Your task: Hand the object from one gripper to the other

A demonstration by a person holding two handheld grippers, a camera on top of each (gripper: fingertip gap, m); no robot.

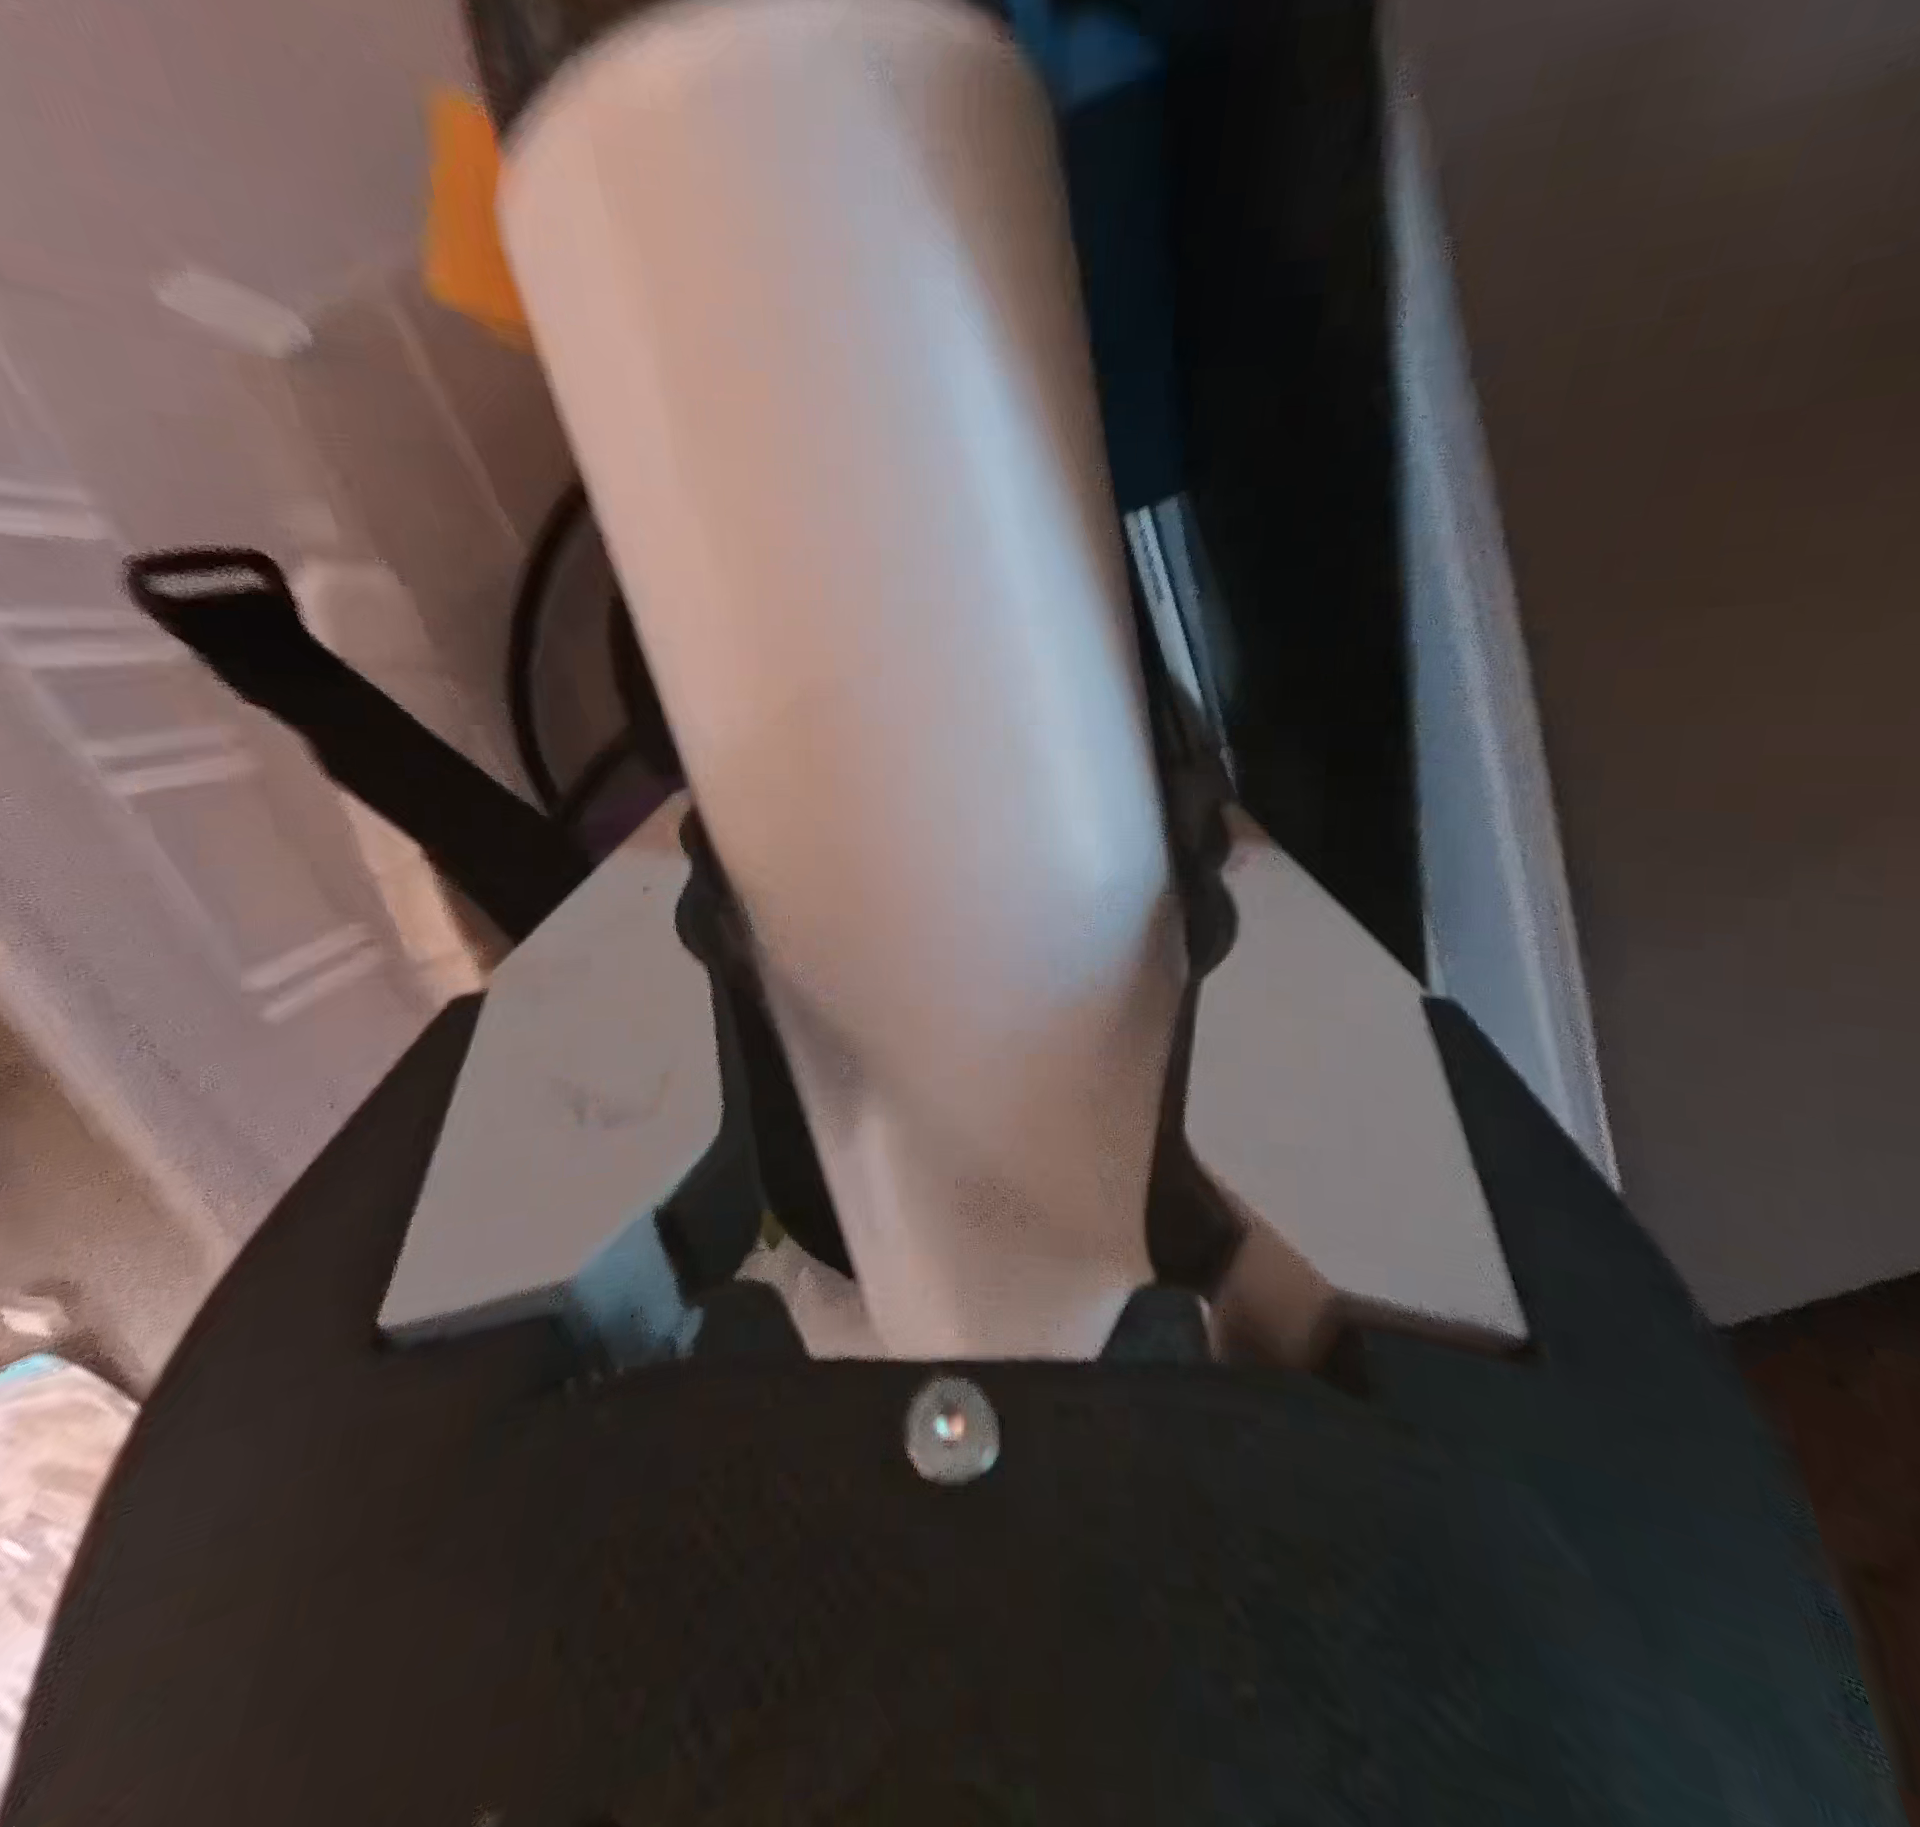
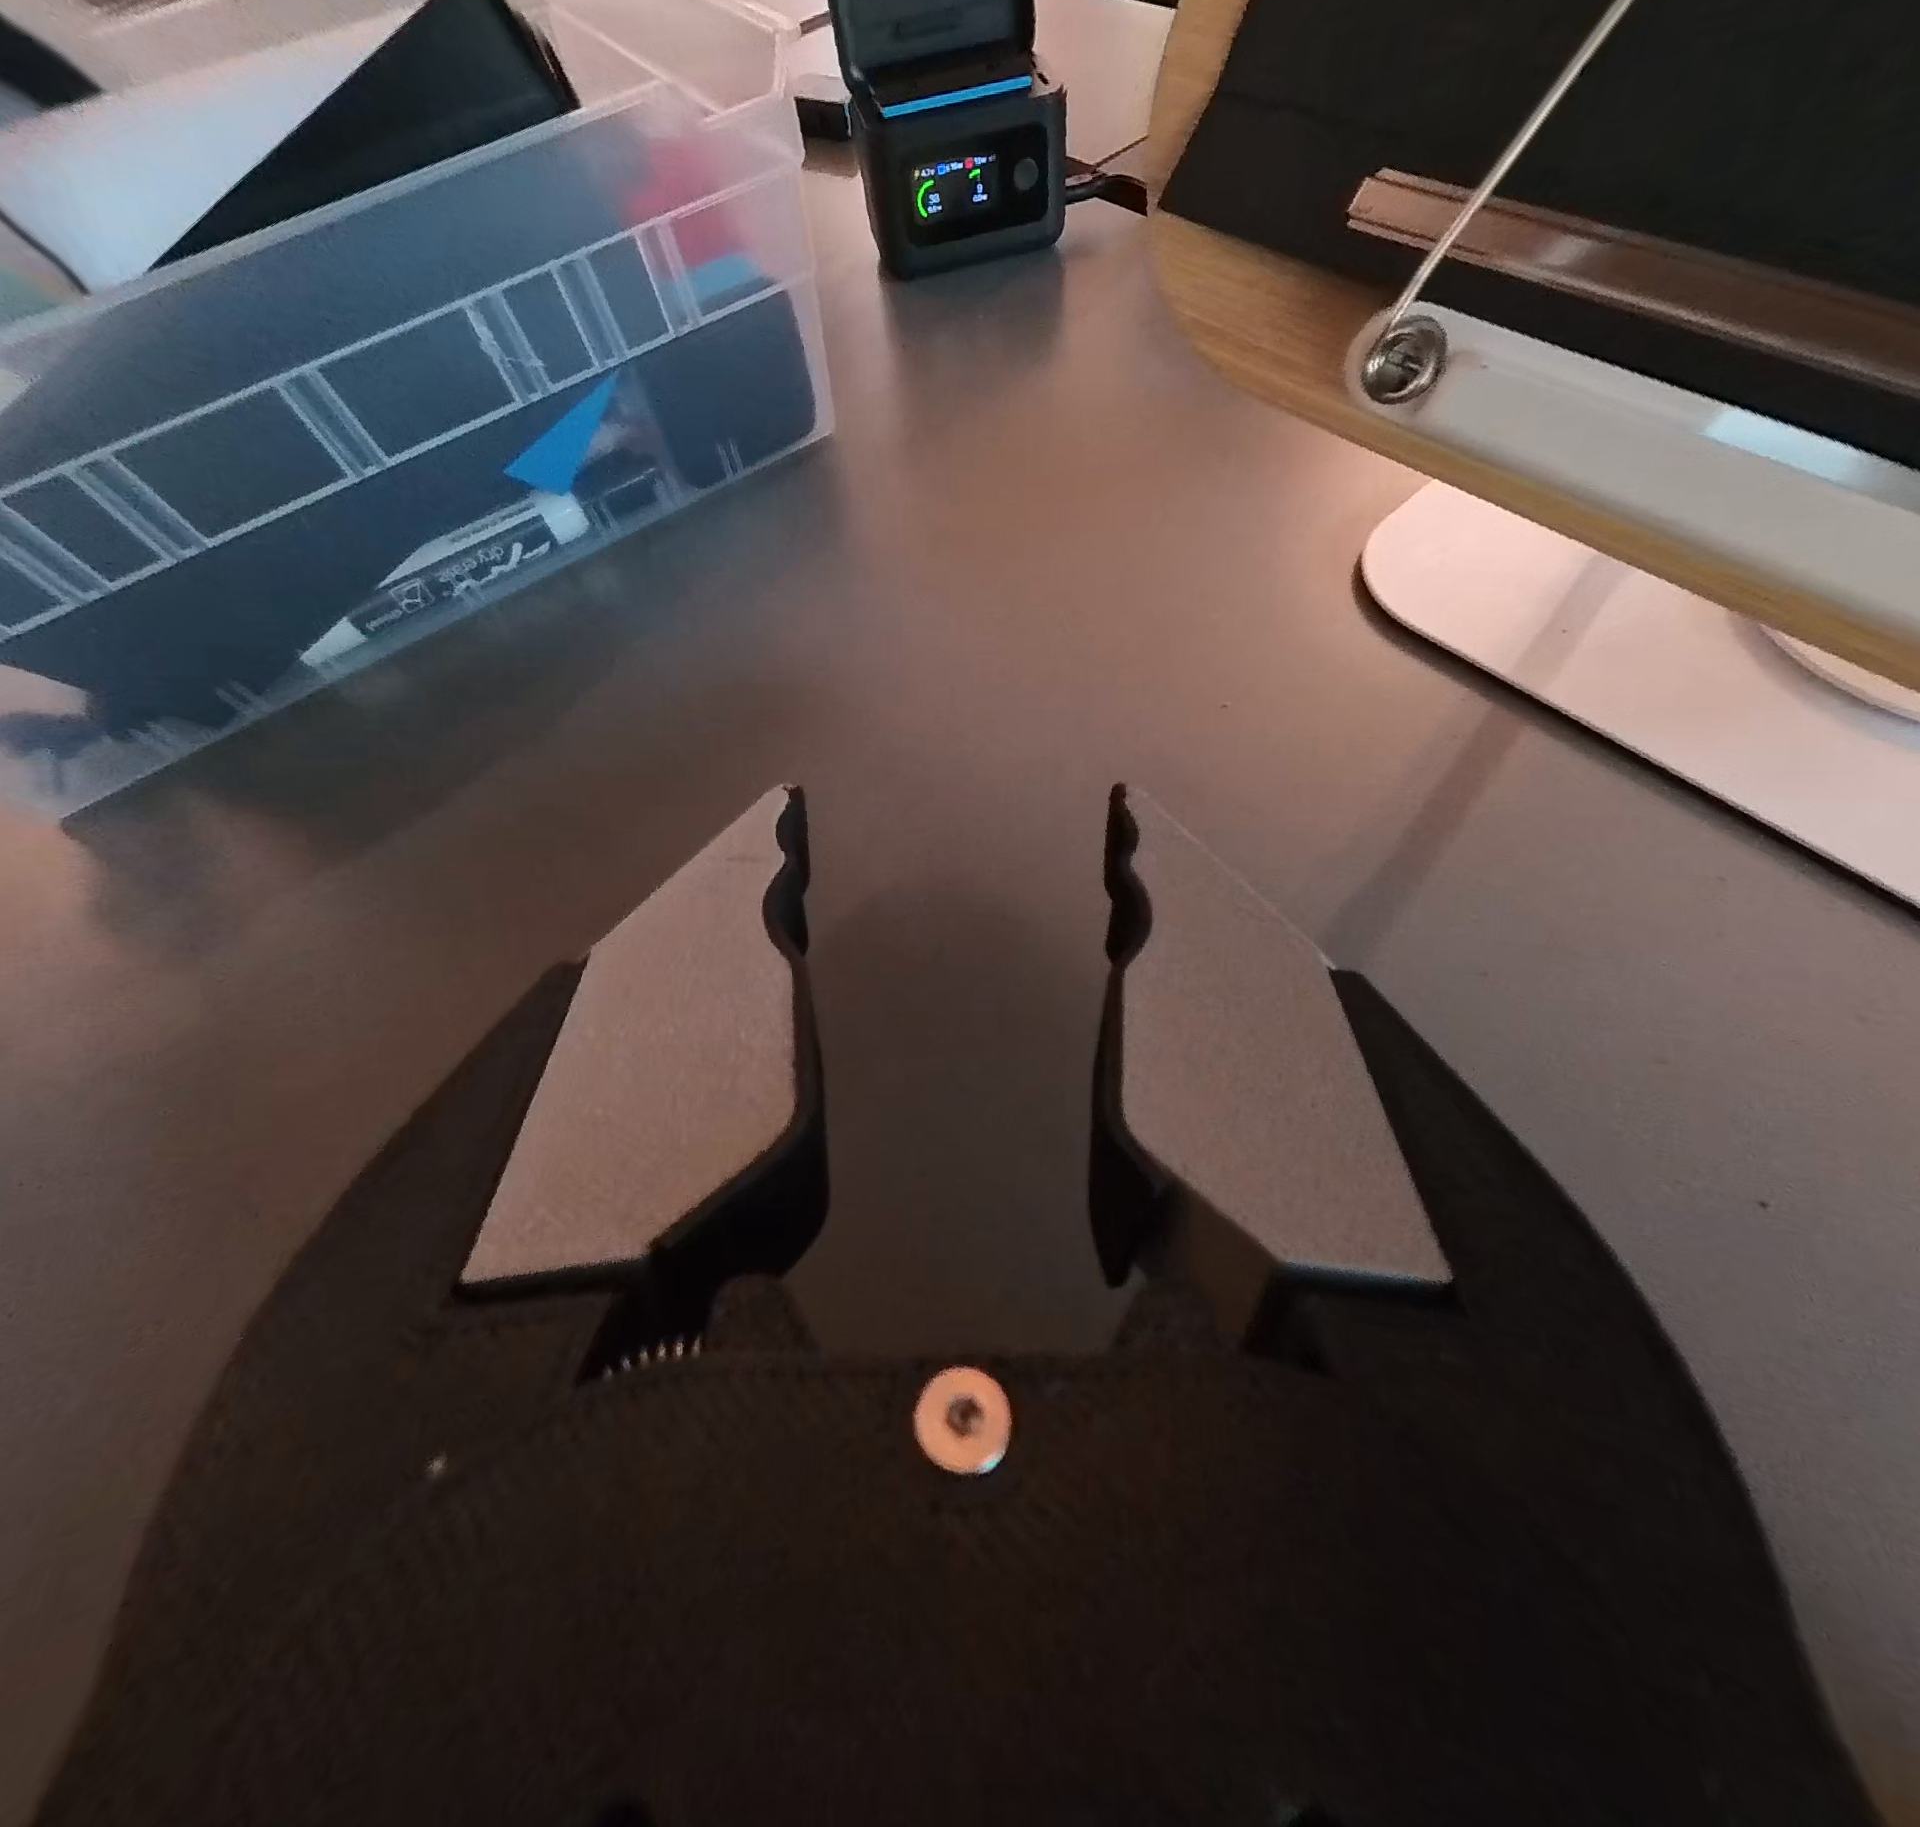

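- Left gripper [image 1: 951, 842]: fingers closed around a person's bare arm [image 1: 831, 582], which fills the gap; blurred frame.
- Task object: cannot tell where; none seen in either view.
- Right gripper [image 2: 956, 801]: fingers parted moderately, nothing between, low over grey bench [image 2: 987, 530].
- Ahead left: clear plastic bin [image 2: 416, 406]; beyond, small black case [image 2: 961, 167] with lit screen, lid up.
- Right: white monitor base [image 2: 1621, 676].

- Bare tabletop [image 2: 987, 551] lies open ahead of the right gripper [image 2: 956, 842], whose jaws stand apart and empty.
- A clear bin [image 2: 416, 406] blocks the left, a stand [image 2: 1621, 614] the right, and a charger [image 2: 961, 177] stands beyond.
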